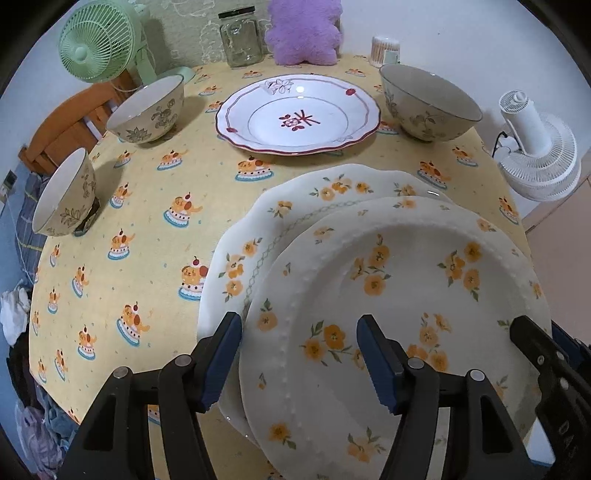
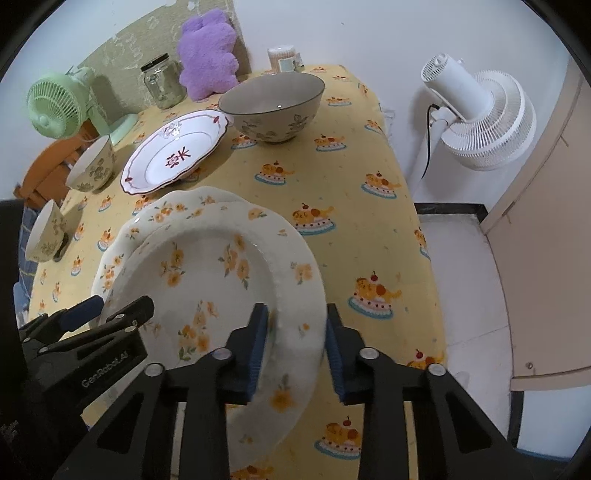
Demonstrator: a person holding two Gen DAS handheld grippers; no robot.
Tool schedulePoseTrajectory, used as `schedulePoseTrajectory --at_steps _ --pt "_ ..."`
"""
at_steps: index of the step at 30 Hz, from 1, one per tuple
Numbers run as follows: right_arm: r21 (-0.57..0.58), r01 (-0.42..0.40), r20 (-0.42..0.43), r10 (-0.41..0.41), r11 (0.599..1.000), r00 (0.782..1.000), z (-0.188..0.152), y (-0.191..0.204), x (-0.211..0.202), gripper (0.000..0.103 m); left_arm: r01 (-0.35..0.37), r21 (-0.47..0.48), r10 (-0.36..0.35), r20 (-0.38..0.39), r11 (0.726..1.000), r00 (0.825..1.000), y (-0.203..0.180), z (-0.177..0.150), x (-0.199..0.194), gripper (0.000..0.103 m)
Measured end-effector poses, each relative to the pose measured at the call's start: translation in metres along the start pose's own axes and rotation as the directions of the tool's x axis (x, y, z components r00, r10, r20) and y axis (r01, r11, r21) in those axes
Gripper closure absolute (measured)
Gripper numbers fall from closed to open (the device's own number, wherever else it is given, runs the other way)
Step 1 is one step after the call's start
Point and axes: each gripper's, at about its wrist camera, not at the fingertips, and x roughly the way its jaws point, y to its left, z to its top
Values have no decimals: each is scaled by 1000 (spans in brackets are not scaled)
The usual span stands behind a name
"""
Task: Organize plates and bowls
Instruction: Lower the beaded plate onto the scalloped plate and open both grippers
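Straddling the beaded plate [image 2: 207,273] rim from opposite sides, right hand-held gripper [image 2: 295,350] gripping its near-right edge, left hand-held gripper [image 1: 299,354] spread wide.

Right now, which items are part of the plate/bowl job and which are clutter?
Job: beaded floral plate, scalloped floral plate beneath it, red-rimmed plate, three floral bowls.
Clutter: green fan, white fan, glass jar, purple plush, toothpick holder.
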Motion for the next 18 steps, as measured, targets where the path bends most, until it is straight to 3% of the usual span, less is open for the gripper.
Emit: schedulePoseTrajectory --at_steps 18 --pt "-19 -5 -48 4 1000 999 16 20 29 67 -23 0 23 3 1000 1000 16 6 1 34"
